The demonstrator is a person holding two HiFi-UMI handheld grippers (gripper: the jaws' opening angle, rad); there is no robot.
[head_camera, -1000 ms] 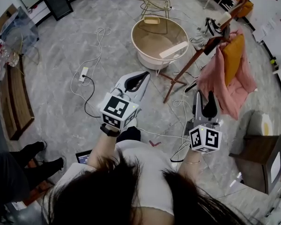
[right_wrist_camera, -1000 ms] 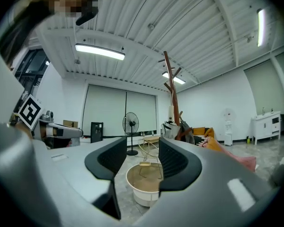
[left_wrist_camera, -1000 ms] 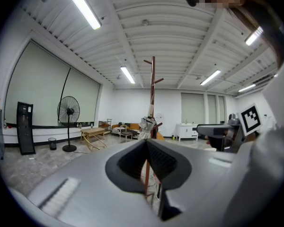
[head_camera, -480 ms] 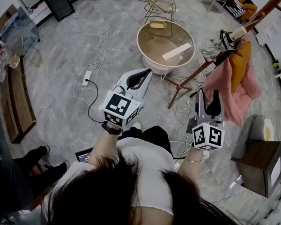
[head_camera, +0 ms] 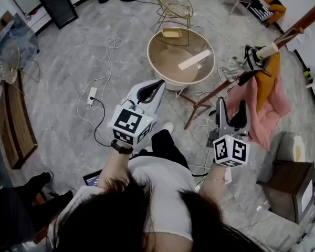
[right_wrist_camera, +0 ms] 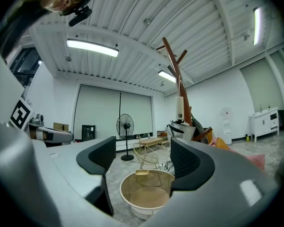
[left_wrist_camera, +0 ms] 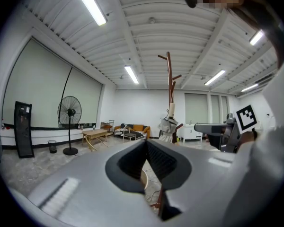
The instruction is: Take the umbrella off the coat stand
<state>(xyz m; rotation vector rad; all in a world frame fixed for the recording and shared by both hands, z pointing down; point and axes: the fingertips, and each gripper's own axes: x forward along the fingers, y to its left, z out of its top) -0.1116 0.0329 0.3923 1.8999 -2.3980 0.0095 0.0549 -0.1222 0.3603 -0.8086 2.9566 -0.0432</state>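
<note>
The brown wooden coat stand (head_camera: 220, 91) leans across the right of the head view. The folded umbrella (head_camera: 248, 59), grey fabric with a cream handle, hangs high on it beside a pink cloth (head_camera: 262, 106) and an orange one. My right gripper (head_camera: 231, 104) is just short of the stand, level; its jaws are opening with nothing between them. In the right gripper view the umbrella (right_wrist_camera: 181, 112) hangs on the stand (right_wrist_camera: 174, 65) ahead, right of the gripper (right_wrist_camera: 143, 151). My left gripper (head_camera: 160, 83) is shut and empty. In its own view (left_wrist_camera: 146, 142) the umbrella (left_wrist_camera: 169, 126) is far ahead.
A round cream table (head_camera: 156, 41) with a raised rim stands ahead, a gold wire chair (head_camera: 173, 1) behind it. Cables and a power strip (head_camera: 92, 84) lie on the floor to the left. A wooden bench (head_camera: 16, 114) is at the far left, a dark cabinet (head_camera: 289, 185) at the right.
Both grippers have moved forward toward the coat stand as the person stepped ahead. The right gripper's jaws have spread wider. The left jaws stay shut.
</note>
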